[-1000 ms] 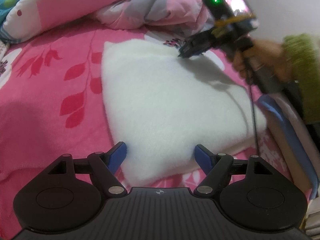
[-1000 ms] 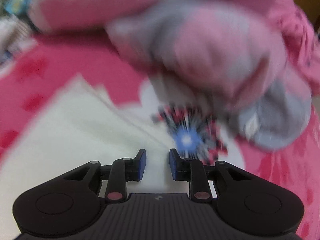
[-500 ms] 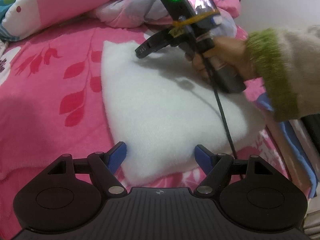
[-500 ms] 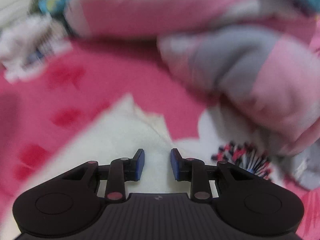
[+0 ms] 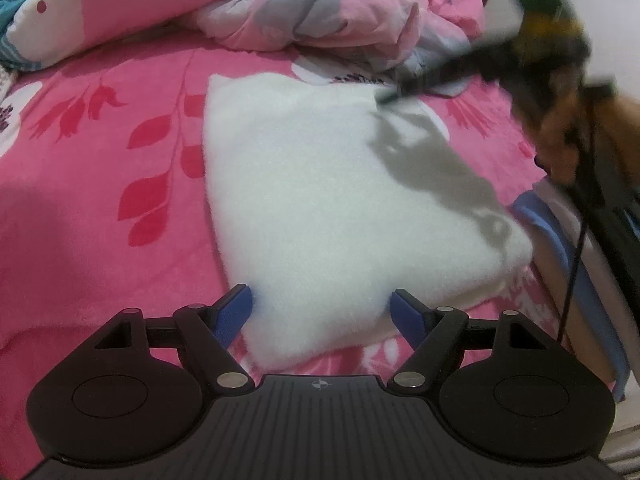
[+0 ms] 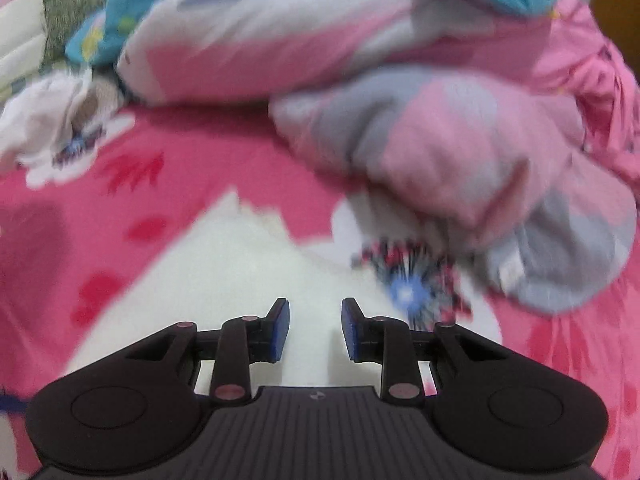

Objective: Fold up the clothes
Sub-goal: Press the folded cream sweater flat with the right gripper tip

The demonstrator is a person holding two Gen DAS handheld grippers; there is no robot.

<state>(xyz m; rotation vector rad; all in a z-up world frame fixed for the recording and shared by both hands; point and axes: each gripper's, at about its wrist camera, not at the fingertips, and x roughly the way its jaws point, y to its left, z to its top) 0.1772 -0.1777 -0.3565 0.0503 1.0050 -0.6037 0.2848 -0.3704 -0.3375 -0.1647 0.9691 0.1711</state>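
While folded garment (image 5: 320,208) lies lengthwise away, both grippers' jaws spread, empty

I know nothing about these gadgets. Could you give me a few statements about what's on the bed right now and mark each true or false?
1. The folded white garment lies on a pink flowered bedspread. True.
2. The left gripper has its jaws clamped on the garment. False: they stand wide open, gripping nothing.
3. A crumpled pink and grey quilt sits beyond the garment. True.
4. The right gripper carries a blue sock. False: nothing is between its jaws.
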